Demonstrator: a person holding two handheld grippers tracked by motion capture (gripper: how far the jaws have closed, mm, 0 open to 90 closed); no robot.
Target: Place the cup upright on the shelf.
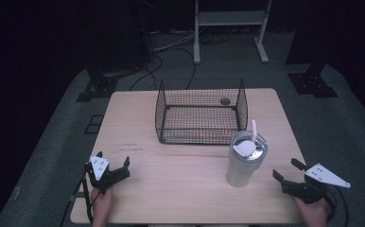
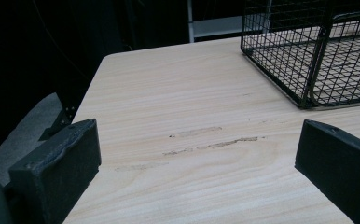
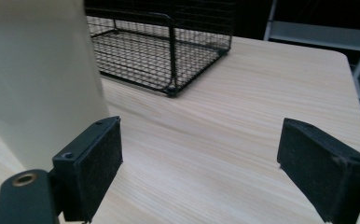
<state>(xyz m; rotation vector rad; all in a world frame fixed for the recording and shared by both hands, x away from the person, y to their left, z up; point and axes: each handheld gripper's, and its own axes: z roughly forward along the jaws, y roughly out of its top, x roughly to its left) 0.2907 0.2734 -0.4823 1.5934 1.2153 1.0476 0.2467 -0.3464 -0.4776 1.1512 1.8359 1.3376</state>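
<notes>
A pale tumbler [image 1: 245,163] with a clear lid and a white straw stands upright on the wooden table [image 1: 171,184], just in front of the right corner of a black wire basket [image 1: 200,111]. My right gripper [image 1: 288,171] is open at the table's front right, a little right of the tumbler; in the right gripper view the tumbler's wall [image 3: 38,79] rises just beyond the left jaw, outside the gap. At the front left my left gripper [image 1: 113,161] stands open over bare wood, with the basket's corner [image 2: 315,56] ahead and to the right.
A small dark object [image 1: 225,100] lies in the basket's far right part. Bare wood [image 2: 187,116] stretches between the two grippers. Beyond the table are dark floor, cables and a white frame [image 1: 230,28].
</notes>
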